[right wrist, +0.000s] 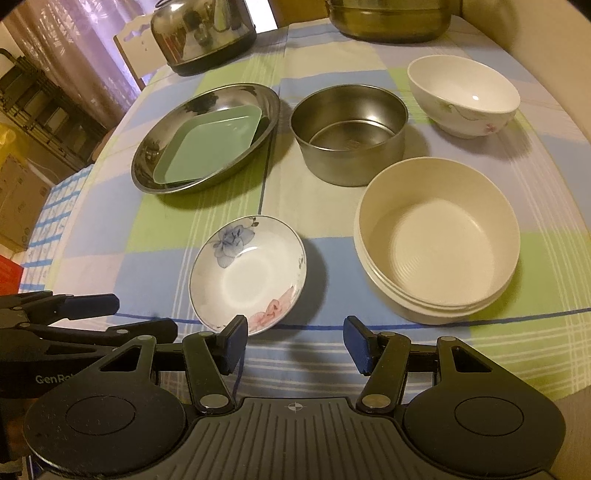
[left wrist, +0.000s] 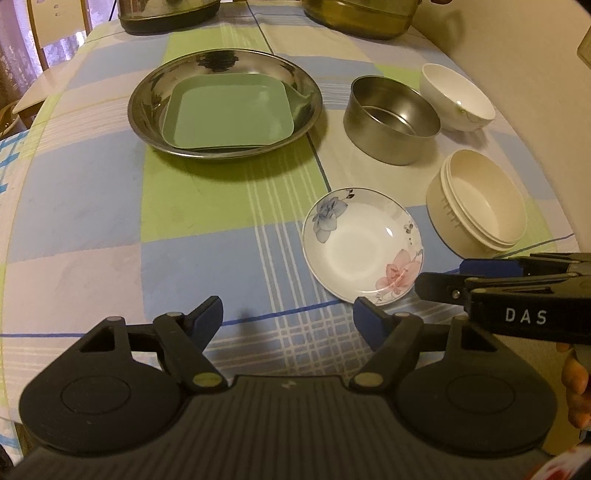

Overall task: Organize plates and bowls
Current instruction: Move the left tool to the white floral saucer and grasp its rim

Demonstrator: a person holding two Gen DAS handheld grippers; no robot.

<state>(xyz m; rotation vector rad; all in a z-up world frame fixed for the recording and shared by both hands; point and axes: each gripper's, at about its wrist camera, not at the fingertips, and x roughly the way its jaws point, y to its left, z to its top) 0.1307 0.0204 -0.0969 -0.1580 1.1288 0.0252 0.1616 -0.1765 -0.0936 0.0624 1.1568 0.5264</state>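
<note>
A green square plate (left wrist: 229,110) (right wrist: 210,147) lies inside a large steel plate (left wrist: 147,110) (right wrist: 155,173). A small floral dish (left wrist: 364,245) (right wrist: 247,273) sits near the front. A steel bowl (left wrist: 391,118) (right wrist: 349,133), a white porcelain bowl (left wrist: 456,96) (right wrist: 463,94) and a cream plastic bowl (left wrist: 476,206) (right wrist: 437,236) stand to the right. My left gripper (left wrist: 288,319) is open and empty, just in front of the dish. My right gripper (right wrist: 295,345) is open and empty, between the dish and the cream bowl; it also shows in the left wrist view (left wrist: 443,277).
A checked cloth (left wrist: 184,229) covers the table. A steel kettle (right wrist: 203,33) and a brass pot (right wrist: 391,18) stand at the far edge. A chair (left wrist: 55,33) is behind the table on the left. A wall runs along the right side.
</note>
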